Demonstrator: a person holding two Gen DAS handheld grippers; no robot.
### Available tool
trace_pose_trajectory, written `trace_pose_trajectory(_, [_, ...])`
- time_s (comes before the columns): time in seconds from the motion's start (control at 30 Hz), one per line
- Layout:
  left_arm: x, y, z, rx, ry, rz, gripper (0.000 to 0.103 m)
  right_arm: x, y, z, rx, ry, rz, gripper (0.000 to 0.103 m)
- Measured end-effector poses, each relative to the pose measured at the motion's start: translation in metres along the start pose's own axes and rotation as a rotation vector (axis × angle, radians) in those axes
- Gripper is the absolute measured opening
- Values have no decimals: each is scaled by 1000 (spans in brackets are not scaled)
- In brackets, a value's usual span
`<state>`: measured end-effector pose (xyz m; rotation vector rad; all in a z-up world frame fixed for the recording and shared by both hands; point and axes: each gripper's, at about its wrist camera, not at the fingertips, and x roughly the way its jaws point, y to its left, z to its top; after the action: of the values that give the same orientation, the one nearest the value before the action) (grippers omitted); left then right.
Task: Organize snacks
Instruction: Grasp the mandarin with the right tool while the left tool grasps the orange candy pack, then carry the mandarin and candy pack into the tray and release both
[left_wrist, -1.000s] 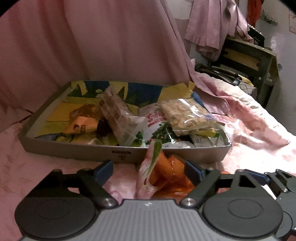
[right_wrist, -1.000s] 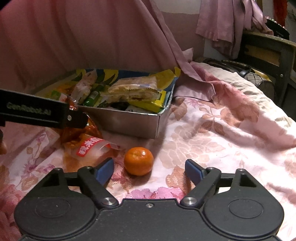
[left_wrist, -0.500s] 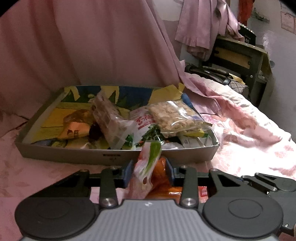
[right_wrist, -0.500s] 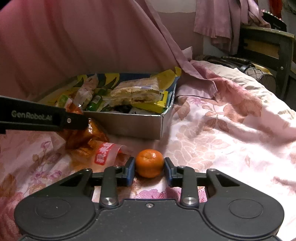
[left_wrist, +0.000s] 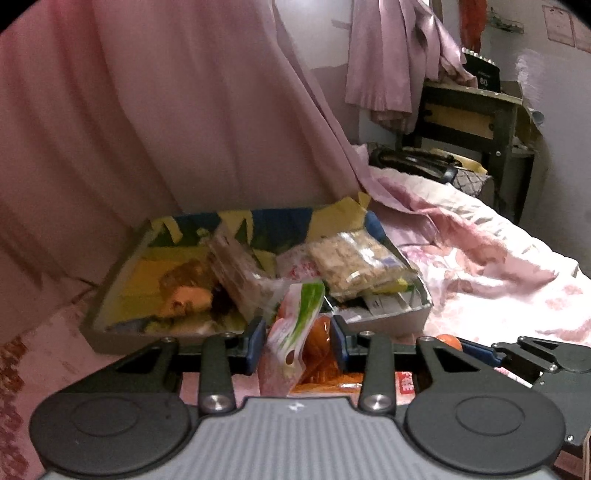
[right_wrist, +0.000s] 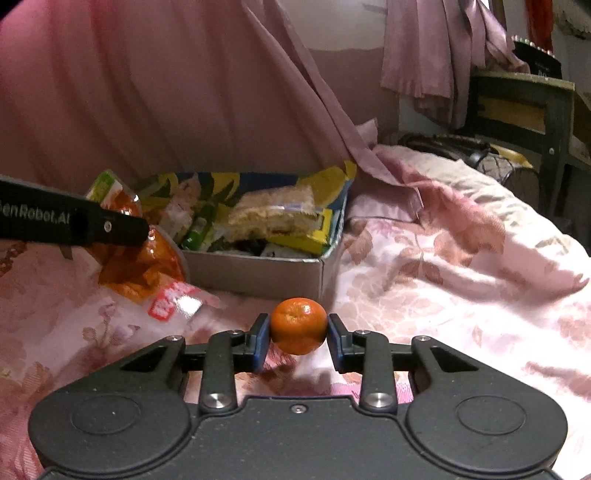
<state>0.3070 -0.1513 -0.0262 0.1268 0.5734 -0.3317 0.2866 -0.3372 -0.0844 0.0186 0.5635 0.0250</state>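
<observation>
Left gripper (left_wrist: 297, 345) pinches a crinkly orange snack bag (left_wrist: 295, 332), right gripper (right_wrist: 297, 341) squeezes a round bumpy orange (right_wrist: 298, 325), bag's bottom hidden.

Pink draped curtain (left_wrist: 155, 110) across upper left; floral pink bedspread (right_wrist: 461, 280) lower right; dark wooden table (left_wrist: 476, 110) upper right, against pale wall (left_wrist: 554, 74).

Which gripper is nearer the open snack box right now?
Left. The left gripper holds the orange snack bag right at the box's front wall. The right gripper grips the tangerine on the bedspread, short of the box's corner.
</observation>
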Motion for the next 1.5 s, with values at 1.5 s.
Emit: trace_pose_trajectory(1.5, [62, 89, 18, -255, -52, 296, 57, 61, 87, 38, -259, -164, 82, 39])
